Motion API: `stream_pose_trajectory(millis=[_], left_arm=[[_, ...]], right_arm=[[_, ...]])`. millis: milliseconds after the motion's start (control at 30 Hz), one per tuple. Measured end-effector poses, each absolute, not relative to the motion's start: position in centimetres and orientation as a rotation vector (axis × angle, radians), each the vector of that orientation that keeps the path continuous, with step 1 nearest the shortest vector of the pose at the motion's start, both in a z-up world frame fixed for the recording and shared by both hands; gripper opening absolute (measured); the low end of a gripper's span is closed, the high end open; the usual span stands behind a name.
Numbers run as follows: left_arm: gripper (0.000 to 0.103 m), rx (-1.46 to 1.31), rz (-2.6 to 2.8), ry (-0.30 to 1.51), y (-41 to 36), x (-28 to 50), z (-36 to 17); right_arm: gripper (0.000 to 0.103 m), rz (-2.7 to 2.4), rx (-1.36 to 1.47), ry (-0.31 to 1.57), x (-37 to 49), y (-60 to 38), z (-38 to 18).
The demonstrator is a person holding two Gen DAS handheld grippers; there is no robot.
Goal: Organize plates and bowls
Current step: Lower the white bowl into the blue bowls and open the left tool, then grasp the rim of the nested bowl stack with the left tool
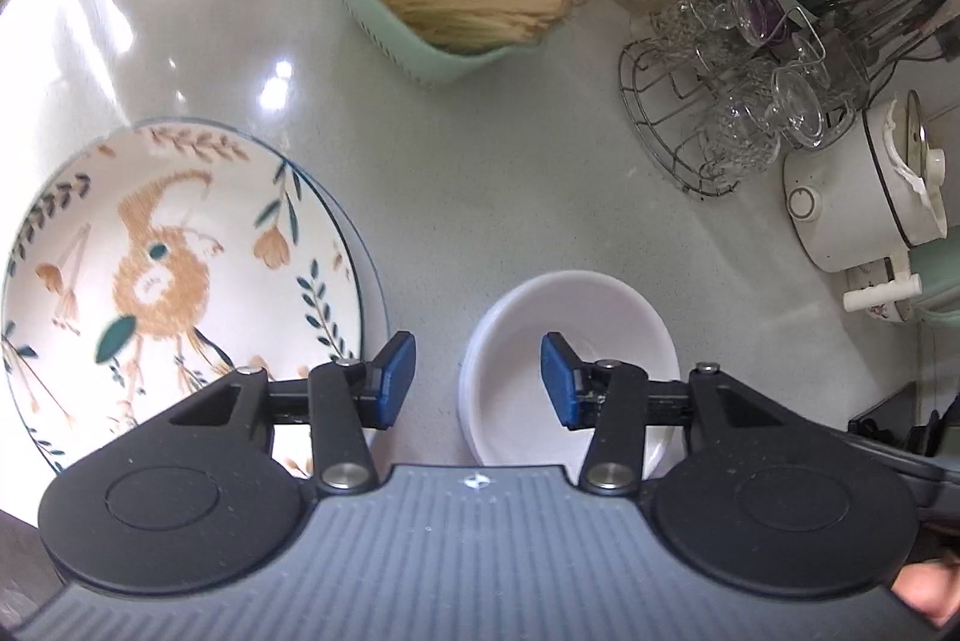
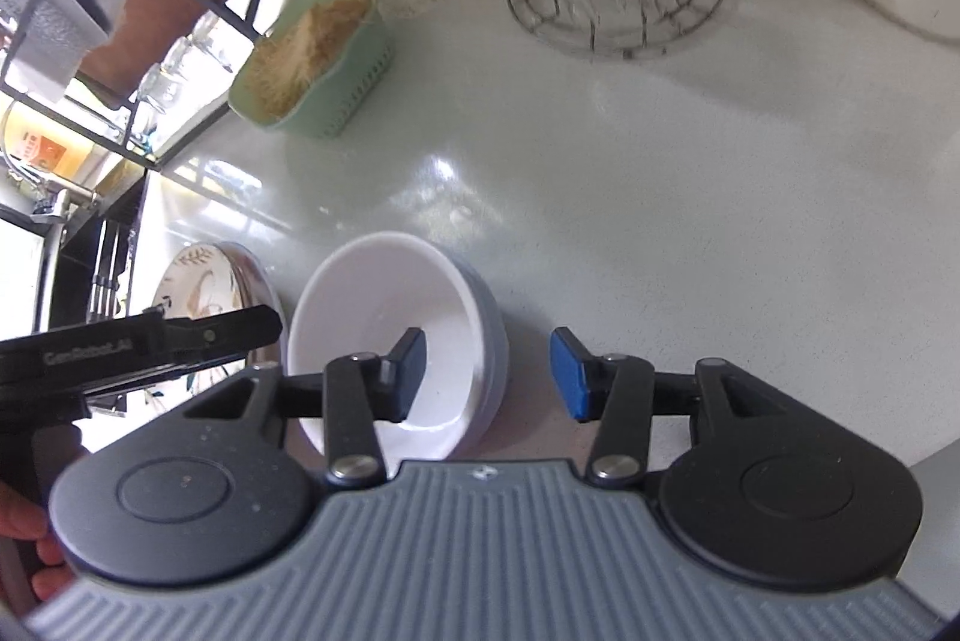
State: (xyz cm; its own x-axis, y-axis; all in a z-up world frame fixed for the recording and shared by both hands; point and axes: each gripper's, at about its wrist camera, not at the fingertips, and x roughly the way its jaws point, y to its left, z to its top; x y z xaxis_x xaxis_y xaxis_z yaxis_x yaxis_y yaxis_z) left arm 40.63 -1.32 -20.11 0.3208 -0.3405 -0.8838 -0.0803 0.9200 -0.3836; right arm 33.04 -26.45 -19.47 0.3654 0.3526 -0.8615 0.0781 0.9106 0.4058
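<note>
Both tools are hovering spread, gripping nothing: left tool [image 1: 477,377] between plates [image 1: 180,275] and bowls [image 1: 570,371], right tool [image 2: 487,374] astride the bowls' [image 2: 390,335] right rim. Both stacks are sitting side by side on the table [image 1: 480,173]. Judged step: grasping the bowls; next calls for closing on the rim.

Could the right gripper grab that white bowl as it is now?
Probably yes. The right gripper is open, its fingers straddling the near rim of the bowl, with nothing between them.
</note>
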Motion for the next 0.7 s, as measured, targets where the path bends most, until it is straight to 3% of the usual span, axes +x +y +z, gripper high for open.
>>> stream_pose_trajectory(millis=[133,233,300,367,700], left_arm=[[0.052,-0.449,-0.182,1.261,-1.3,40.8,-21.0],[0.052,-0.461,-0.18,1.269,-1.6,40.9,-21.5],[0.052,-0.456,-0.19,1.273,-2.0,41.0,-21.7],[0.052,-0.441,-0.201,1.283,-2.5,41.1,-21.9],[0.053,-0.453,-0.268,1.349,-5.2,42.1,-23.7]], right_arm=[[0.047,0.22,0.446,1.222,33.4,-25.9,-21.1],[0.032,0.187,0.475,1.26,33.9,-25.6,-22.4],[0.032,0.186,0.51,1.27,34.2,-25.7,-23.2],[0.021,0.17,0.534,1.293,34.5,-26.0,-23.8],[0.017,0.103,0.517,1.274,33.3,-28.7,-23.3]])
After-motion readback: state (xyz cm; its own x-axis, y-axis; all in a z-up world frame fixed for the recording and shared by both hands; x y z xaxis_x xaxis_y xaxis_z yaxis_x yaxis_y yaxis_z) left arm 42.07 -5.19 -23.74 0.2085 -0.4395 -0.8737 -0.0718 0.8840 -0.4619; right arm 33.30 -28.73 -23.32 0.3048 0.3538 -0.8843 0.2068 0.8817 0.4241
